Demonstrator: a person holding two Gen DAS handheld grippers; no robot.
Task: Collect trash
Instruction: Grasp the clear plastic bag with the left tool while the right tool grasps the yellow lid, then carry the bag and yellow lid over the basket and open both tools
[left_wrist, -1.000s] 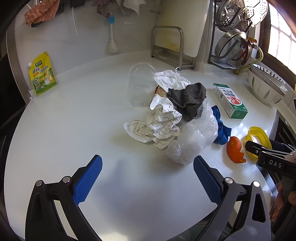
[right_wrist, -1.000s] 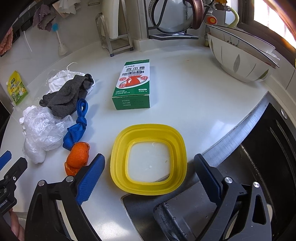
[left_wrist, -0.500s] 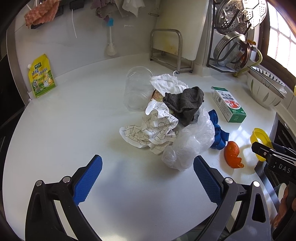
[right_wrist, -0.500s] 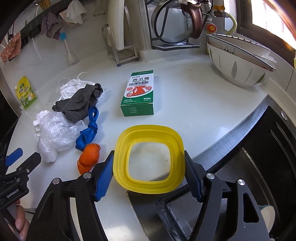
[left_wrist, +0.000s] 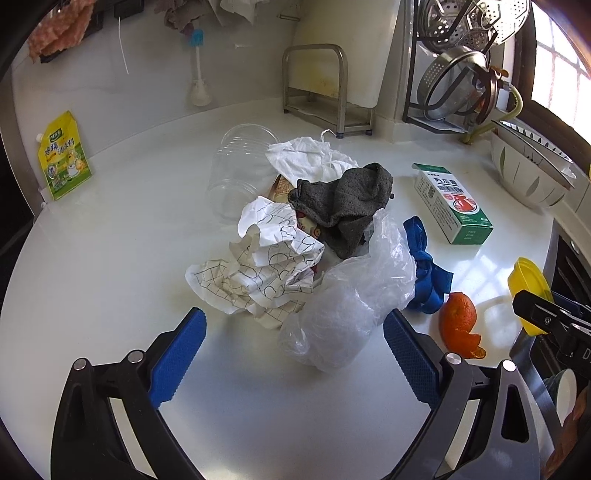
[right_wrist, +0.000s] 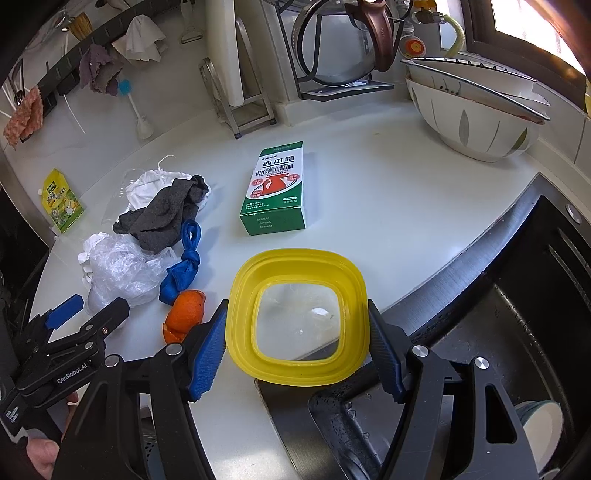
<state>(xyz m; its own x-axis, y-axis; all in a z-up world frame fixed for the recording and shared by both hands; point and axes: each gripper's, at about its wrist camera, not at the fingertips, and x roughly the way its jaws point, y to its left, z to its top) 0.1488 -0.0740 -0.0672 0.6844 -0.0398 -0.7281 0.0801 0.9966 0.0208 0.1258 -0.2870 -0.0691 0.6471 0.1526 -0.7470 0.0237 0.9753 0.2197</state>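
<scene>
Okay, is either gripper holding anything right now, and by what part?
The right gripper clamps the yellow lid by its two opposite side edges, one pad on each. The left gripper is open and holds nothing; the plastic bag lies just ahead of it.

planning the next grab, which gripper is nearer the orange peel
Right. The right gripper, clamped on the yellow square lid, sits just beside the curled orange peel; the open left gripper faces the plastic bag, farther off.

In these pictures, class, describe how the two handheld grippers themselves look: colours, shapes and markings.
Both grippers, left and right, have black angular frames with silver pivot bolts and ridged blue finger pads. The left gripper's body reads "GenRobot.AI" in white. No cables or sleeves show.
</scene>
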